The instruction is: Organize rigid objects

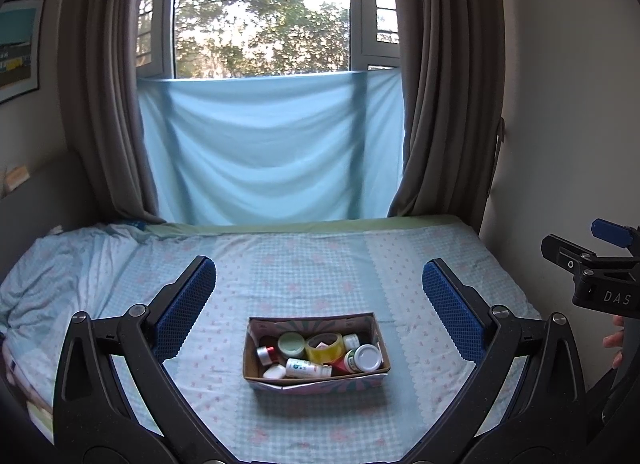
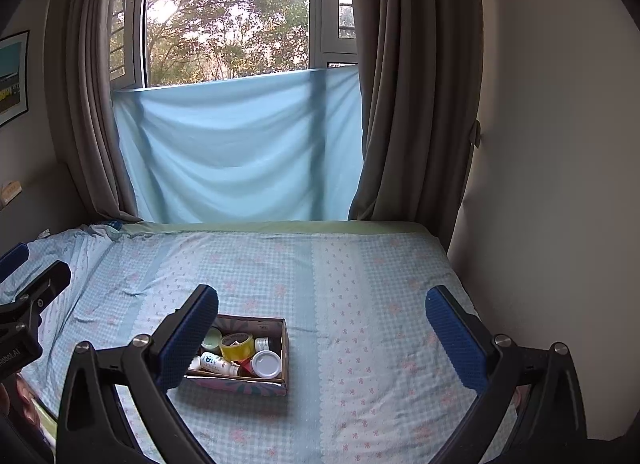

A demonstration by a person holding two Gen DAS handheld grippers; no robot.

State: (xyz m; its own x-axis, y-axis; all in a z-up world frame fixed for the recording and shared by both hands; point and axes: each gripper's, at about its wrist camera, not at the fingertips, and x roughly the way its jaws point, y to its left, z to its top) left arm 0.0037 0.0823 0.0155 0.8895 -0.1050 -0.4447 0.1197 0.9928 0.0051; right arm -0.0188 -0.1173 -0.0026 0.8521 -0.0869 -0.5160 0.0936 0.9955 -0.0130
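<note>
A small open cardboard box (image 1: 256, 356) sits on the bed, also seen in the right wrist view as the box (image 2: 285, 348). It holds a yellow tape roll (image 1: 325, 347), a white-capped jar (image 1: 367, 357), a lying white bottle (image 1: 308, 368), a pale green lid (image 1: 291, 344) and other small containers. My left gripper (image 1: 319, 296) hovers open above and before the box, empty. My right gripper (image 2: 322, 322) is open and empty too, with the box low beside its left finger (image 2: 188, 340), which hides the box's left end.
The bed (image 1: 320, 256) has a blue checked sheet, rumpled at the left. A light blue cloth (image 1: 272, 148) hangs over the window, brown curtains (image 1: 444, 104) on both sides. A wall (image 2: 560, 184) borders the bed at right. The right gripper's body (image 1: 600, 276) shows at the right edge.
</note>
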